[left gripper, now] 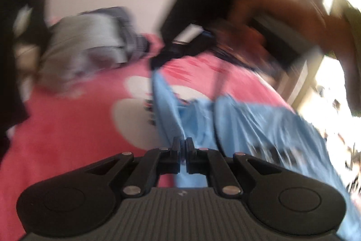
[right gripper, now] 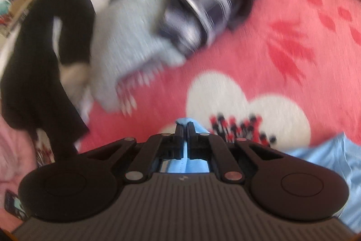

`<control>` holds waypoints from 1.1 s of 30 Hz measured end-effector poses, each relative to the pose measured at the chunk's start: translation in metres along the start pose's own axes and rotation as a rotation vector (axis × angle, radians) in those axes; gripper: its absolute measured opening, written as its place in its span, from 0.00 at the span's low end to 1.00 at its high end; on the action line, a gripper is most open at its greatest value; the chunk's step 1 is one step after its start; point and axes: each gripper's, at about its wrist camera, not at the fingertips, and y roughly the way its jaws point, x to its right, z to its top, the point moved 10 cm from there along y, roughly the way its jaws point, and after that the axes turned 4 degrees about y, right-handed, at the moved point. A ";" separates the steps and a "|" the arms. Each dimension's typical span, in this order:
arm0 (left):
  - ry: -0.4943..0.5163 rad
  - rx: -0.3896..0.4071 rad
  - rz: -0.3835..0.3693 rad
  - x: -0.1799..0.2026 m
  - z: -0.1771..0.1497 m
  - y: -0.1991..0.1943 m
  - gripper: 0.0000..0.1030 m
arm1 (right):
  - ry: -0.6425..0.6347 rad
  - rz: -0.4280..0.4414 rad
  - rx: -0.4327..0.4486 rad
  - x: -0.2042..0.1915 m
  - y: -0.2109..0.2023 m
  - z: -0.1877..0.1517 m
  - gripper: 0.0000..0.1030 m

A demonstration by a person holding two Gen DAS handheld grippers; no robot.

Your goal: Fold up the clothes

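A light blue garment (left gripper: 248,119) lies on the pink blanket (left gripper: 67,128), with one edge pulled up in a taut strip. My left gripper (left gripper: 183,142) is shut on its near edge, and blue cloth shows in the slit between the fingers. Further back, my right gripper (left gripper: 158,61) pinches the strip's far end; a person's arm (left gripper: 293,15) carries it. In the right wrist view my right gripper (right gripper: 185,128) is shut on the blue garment (right gripper: 186,121), which pokes out past the fingertips and bunches behind them. More of this cloth (right gripper: 327,157) spreads at the lower right.
A grey fringed knit (right gripper: 126,37) and a dark plaid garment (right gripper: 203,8) are piled at the back of the pink blanket (right gripper: 259,49) with white hearts. A black garment (right gripper: 33,60) lies at its left. The blanket's right edge (left gripper: 286,101) drops off near bright furniture.
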 end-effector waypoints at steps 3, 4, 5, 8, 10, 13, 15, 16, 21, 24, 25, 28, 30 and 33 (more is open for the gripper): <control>-0.157 -0.027 0.043 -0.040 0.002 0.007 0.05 | 0.000 0.025 0.037 -0.006 0.011 0.014 0.01; -0.203 -0.031 0.055 -0.052 0.002 0.009 0.05 | 0.001 0.034 0.047 -0.007 0.016 0.018 0.01; -0.247 -0.032 0.067 -0.063 0.001 0.011 0.05 | -0.004 0.033 0.055 -0.011 0.021 0.019 0.01; -0.316 -0.044 0.089 -0.080 -0.001 0.016 0.05 | -0.013 0.034 0.068 -0.019 0.042 0.024 0.01; -0.352 -0.054 0.097 -0.088 -0.003 0.020 0.04 | -0.007 0.035 0.077 -0.022 0.052 0.026 0.01; -0.372 -0.070 0.084 -0.090 -0.004 0.025 0.05 | -0.005 0.039 0.100 -0.025 0.063 0.029 0.01; -0.392 -0.076 0.073 -0.091 -0.004 0.030 0.05 | -0.004 0.024 0.112 -0.025 0.070 0.031 0.01; -0.401 -0.076 0.069 -0.092 -0.005 0.031 0.06 | -0.005 0.018 0.122 -0.024 0.073 0.032 0.01; -0.427 -0.078 0.066 -0.092 -0.003 0.035 0.09 | -0.045 -0.020 0.201 -0.022 0.075 0.042 0.01; -0.440 -0.082 0.063 -0.094 -0.003 0.036 0.17 | -0.052 -0.036 0.216 -0.019 0.081 0.046 0.01; -0.446 -0.083 0.061 -0.094 -0.003 0.037 0.17 | -0.054 -0.041 0.220 -0.018 0.084 0.048 0.01; -0.454 -0.089 0.049 -0.095 -0.003 0.039 0.23 | -0.055 -0.061 0.239 -0.012 0.092 0.052 0.01; -0.459 -0.093 0.040 -0.095 -0.001 0.040 0.25 | -0.056 -0.053 0.251 -0.010 0.098 0.054 0.01; -0.453 -0.091 0.038 -0.096 0.003 0.044 0.27 | -0.060 -0.022 0.252 -0.008 0.107 0.053 0.03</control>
